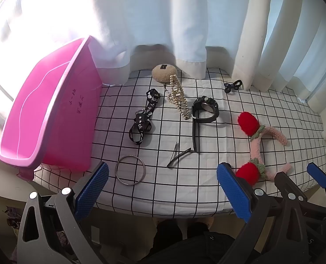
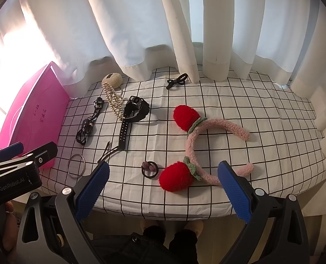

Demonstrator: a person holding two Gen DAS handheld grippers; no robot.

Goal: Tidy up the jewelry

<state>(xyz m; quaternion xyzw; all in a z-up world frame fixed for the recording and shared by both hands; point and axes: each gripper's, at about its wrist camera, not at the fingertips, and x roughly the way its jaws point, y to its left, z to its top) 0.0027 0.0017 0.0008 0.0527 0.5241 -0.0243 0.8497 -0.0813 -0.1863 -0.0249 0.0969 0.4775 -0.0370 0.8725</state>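
Jewelry lies spread on a checked cloth. A metal bangle rests near the front, beside black hairpins. Behind them lie a black lettered strap, a pearl hair claw, a black watch and a beige plush charm. A pink headband with red strawberries lies right, with a dark hair tie in front and a black bow at the back. My left gripper and right gripper hang open above the front edge, holding nothing.
A pink plastic tub stands tilted at the cloth's left edge. White curtains hang behind the table. The person's dark-clothed legs and feet show below the front edge. The left gripper's body appears at the right view's left side.
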